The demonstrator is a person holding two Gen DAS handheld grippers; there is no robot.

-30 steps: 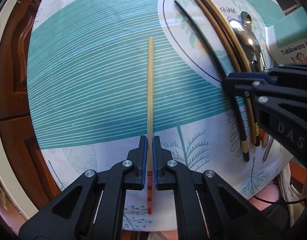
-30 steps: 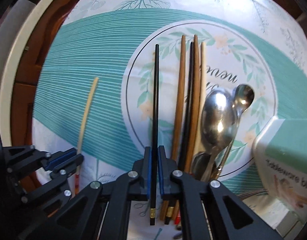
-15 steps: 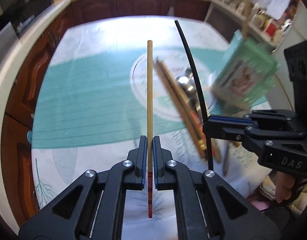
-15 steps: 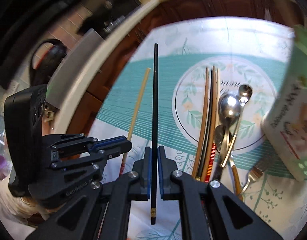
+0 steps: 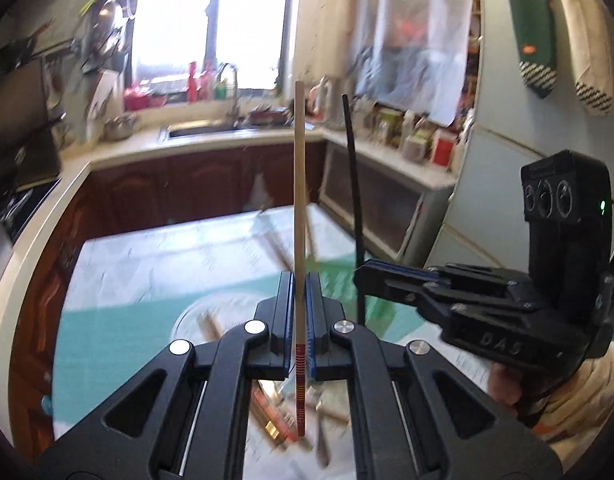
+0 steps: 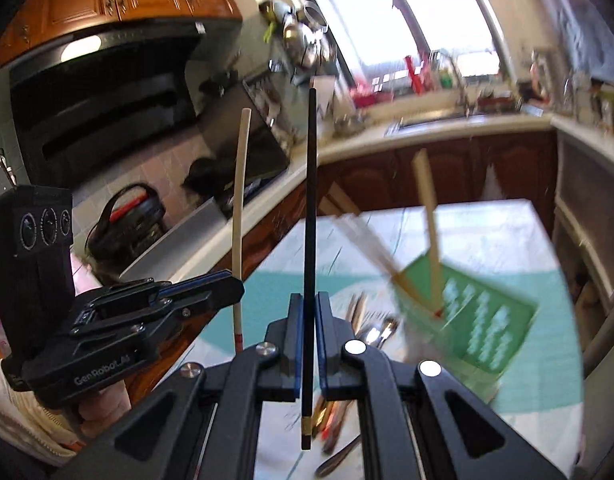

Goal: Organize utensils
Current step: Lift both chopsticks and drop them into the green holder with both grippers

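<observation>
Utensils are split between air and worktop (image 5: 107,280): a pale chopstick (image 5: 299,208) with a red-banded end stands upright, clamped between the left gripper (image 5: 298,320)'s fingers, while the right gripper (image 6: 309,340)'s fingers pinch a black chopstick (image 6: 310,220), also upright. Below both sets of fingers, blurred spoons (image 6: 377,332) and more chopsticks lie on the teal-patterned cloth; beyond the right fingers stands a green box (image 6: 479,320) holding two sticks.

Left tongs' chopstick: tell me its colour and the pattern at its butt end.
Pale wooden chopstick, red band with thin yellow stripes at the butt; clearest in left wrist view.
</observation>
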